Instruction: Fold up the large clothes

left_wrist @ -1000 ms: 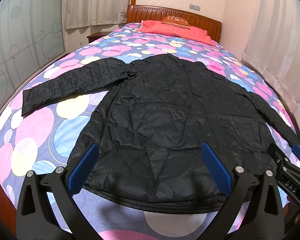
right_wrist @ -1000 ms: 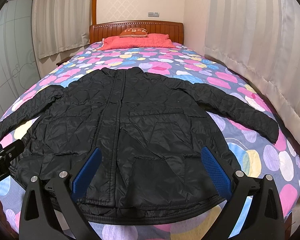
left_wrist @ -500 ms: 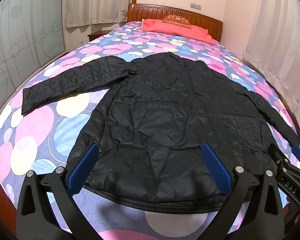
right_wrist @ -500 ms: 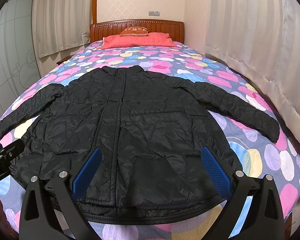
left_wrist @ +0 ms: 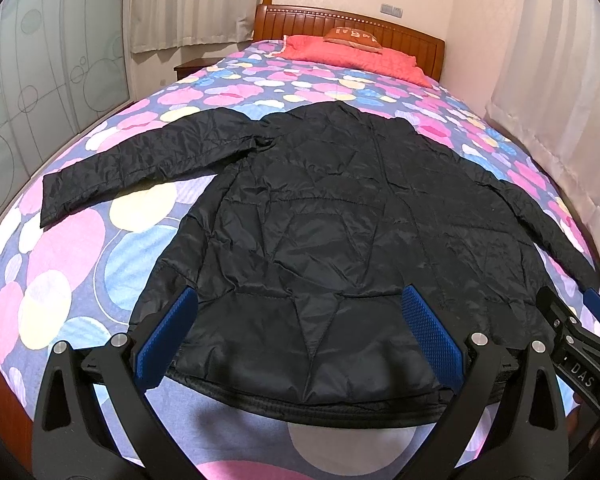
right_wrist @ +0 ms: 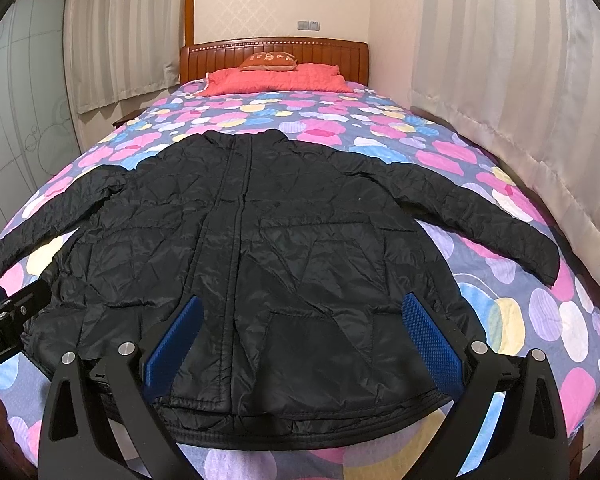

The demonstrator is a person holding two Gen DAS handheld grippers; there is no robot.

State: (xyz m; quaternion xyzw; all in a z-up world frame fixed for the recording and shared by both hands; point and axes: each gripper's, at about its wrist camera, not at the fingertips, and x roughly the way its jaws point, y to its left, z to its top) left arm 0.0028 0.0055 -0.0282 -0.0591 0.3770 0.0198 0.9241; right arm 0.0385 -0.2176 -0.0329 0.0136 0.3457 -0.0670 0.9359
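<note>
Bedspread (right_wrist: pixel 452 160) carries black quilted jacket (right_wrist: pixel 284 264), flat, sleeves spread; claws apart.

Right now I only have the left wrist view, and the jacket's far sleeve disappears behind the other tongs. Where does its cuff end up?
Observer: The right-side sleeve lies spread out flat on the bedspread. Its cuff stops short of the curtain-side edge of the bed.
Operator: Are the right tongs gripping anything?
Observer: No. The right tongs are open and frame the hem of the jacket, with nothing pinched between them.
</note>
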